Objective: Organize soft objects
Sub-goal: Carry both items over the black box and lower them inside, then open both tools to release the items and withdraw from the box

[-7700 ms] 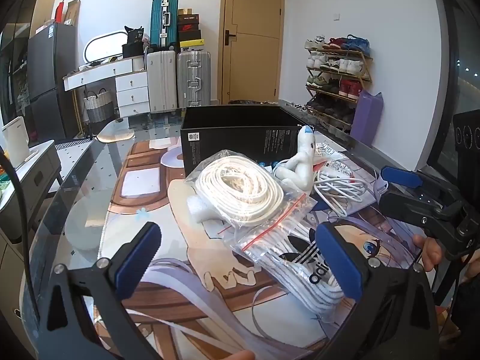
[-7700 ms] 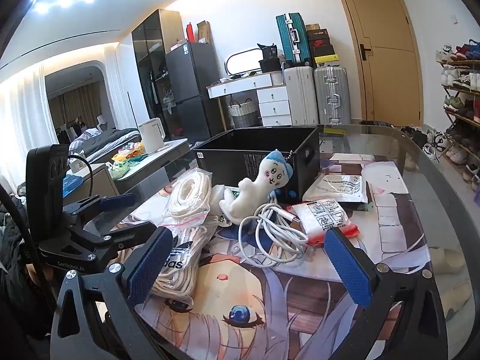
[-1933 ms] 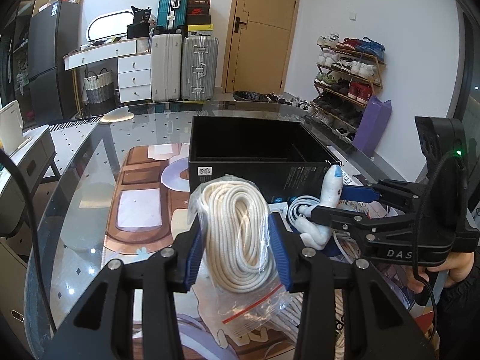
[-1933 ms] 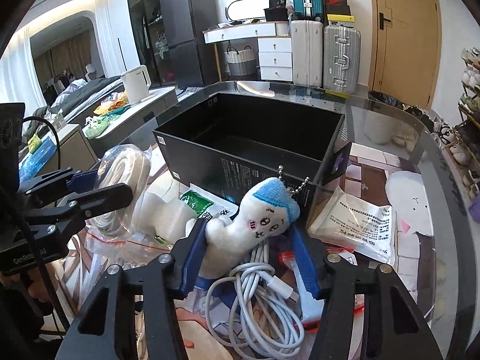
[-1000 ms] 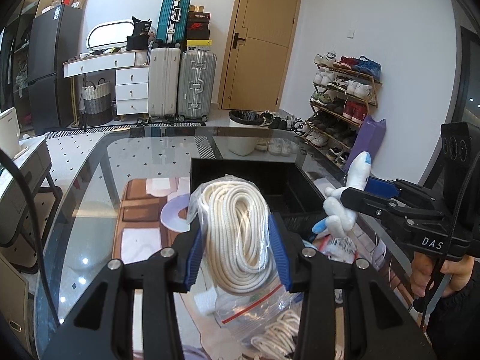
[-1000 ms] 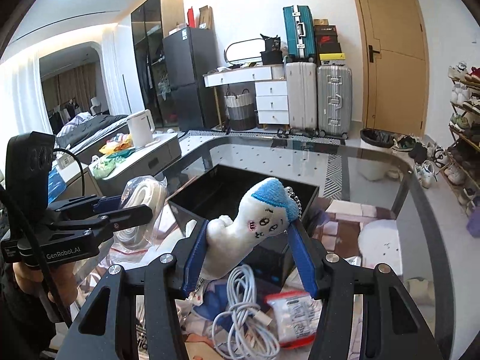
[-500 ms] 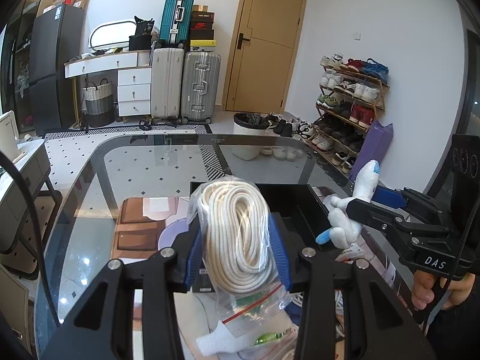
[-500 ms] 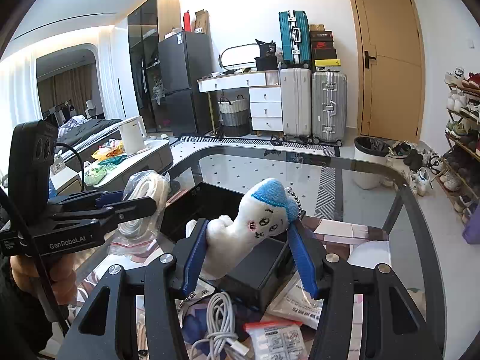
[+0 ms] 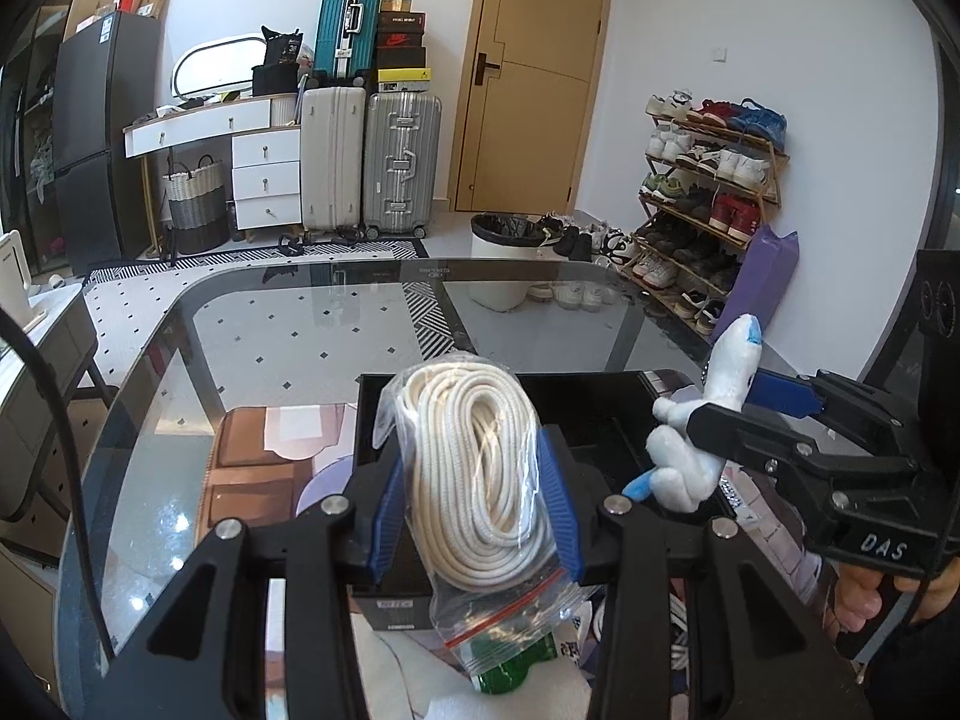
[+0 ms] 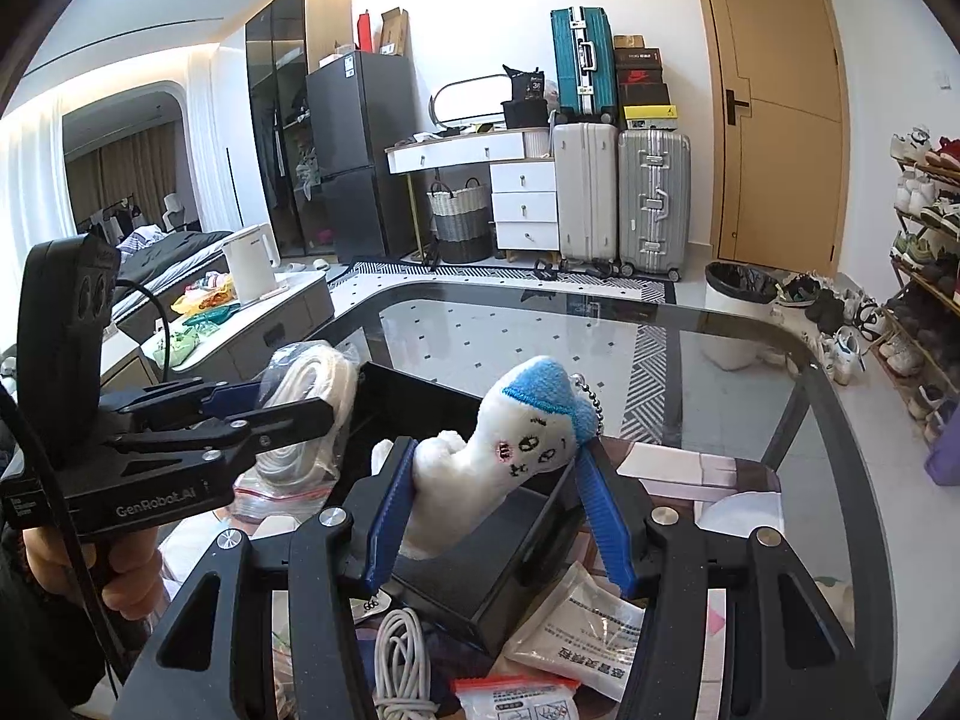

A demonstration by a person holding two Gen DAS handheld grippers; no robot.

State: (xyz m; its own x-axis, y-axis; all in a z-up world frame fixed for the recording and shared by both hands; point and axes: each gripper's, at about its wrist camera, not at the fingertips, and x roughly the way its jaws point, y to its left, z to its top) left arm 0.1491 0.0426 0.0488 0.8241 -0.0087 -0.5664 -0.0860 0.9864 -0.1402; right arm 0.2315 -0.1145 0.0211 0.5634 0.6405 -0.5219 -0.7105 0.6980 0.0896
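The left hand-held gripper [image 9: 477, 510] clamps a bagged rope coil [image 9: 480, 468] above the black box [image 9: 606, 414] on the bench [image 9: 252, 348]. The right hand-held gripper [image 10: 495, 507] squeezes a plush toy [image 10: 510, 444] over the same box.

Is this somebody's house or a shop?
Most likely a home: there is a shoe rack full of worn shoes, suitcases stacked by a door, and a bed in the next room.
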